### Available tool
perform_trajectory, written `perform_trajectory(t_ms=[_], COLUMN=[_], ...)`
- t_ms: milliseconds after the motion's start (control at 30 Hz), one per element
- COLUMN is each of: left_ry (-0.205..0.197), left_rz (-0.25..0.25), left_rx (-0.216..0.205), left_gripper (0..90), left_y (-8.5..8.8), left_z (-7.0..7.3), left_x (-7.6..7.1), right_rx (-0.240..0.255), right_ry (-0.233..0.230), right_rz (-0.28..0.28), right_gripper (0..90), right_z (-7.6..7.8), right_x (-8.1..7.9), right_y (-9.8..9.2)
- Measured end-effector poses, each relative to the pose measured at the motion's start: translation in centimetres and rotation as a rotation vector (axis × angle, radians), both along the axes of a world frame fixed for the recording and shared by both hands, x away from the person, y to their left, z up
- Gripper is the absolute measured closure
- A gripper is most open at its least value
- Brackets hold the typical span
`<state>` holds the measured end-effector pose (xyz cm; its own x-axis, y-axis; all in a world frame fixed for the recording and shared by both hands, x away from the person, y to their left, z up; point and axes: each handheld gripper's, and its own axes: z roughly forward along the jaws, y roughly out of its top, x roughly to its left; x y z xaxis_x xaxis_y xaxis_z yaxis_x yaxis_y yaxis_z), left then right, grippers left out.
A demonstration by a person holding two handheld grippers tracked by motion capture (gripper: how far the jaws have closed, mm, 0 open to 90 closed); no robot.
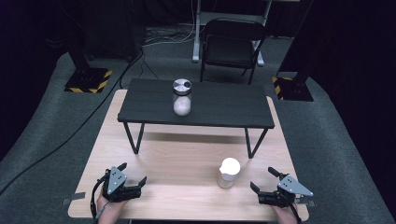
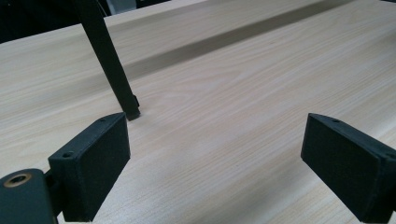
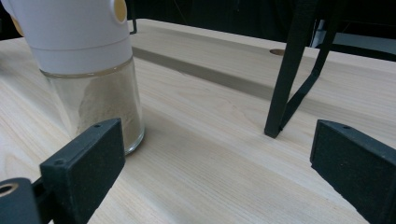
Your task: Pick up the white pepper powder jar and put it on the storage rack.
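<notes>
A glass jar with a white cap (image 1: 229, 172) stands on the wooden table (image 1: 187, 163) near the front right; the right gripper view shows it (image 3: 88, 79) close by at the left, holding pale powder. A second glass jar with a silver lid (image 1: 182, 97) stands on the small black shelf (image 1: 196, 105) at the back. My left gripper (image 1: 131, 173) rests at the front left, jaws wide apart with nothing between them (image 2: 215, 163). At the front right, my right gripper (image 1: 264, 180) is open and empty too (image 3: 215, 172), just right of the white-capped jar.
The black shelf stands on thin black legs (image 1: 133, 137) on the table; one leg (image 2: 112, 70) is ahead of my left gripper, another (image 3: 289, 70) ahead of my right. A black folding chair (image 1: 231, 46) stands behind the table on grey carpet.
</notes>
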<state>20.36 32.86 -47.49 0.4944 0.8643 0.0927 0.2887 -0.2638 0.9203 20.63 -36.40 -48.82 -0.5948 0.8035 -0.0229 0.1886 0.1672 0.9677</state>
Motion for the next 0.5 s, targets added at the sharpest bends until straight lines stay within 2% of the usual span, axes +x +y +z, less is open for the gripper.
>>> perform_trajectory(t_ms=[500], left_ry=[0.001], left_rz=[-0.001], left_rx=[0.0], left_gripper=[7.7], left_y=[0.0], left_z=[0.01], left_x=[0.02], right_rx=[-0.005], right_ry=[0.002], right_rz=[0.041], right_gripper=[2.0], right_z=[0.06], right_x=[0.32], right_y=[0.57])
